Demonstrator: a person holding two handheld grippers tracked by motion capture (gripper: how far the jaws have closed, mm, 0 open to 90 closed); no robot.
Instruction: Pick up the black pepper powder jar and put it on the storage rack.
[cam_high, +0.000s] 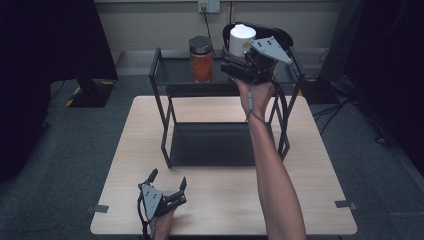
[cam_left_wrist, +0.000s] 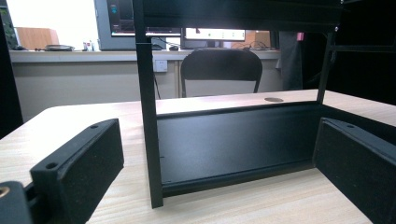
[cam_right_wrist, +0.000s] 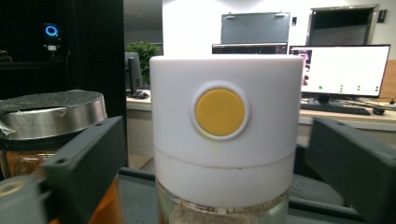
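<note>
Spanning most of the floor patch ahead: pale wooden bench (cam_high: 150, 150), carrying a black two-tier metal rack (cam_high: 161, 100) with a bare lower tray and a loaded upper shelf. Standing on that upper shelf, side by side and apart: glass jar with a metal lid (cam_high: 201, 59) and orange-red contents, and to its right a white-capped jar (cam_high: 242, 37), upright, long axis vertical. Raised to shelf height, directly in front of the white-capped jar: right tongs (cam_high: 237, 64), spread wide with the white cap between them, clear gaps on both sides, pads not pressing. So: jar dead ahead of the right tongs, straddled but free, standing on the shelf by its own weight, by the look of it. Far nearer hand: the right one. Resting low near the bench's front edge, well apart from both jars: left tongs (cam_high: 167, 181), also spread wide, nothing between them, aimed at the rack's lower tray. Smallest: round yellow disc (cam_right_wrist: 219, 112) set in the white cap. No readable brand, label or writing on either jar.
</note>
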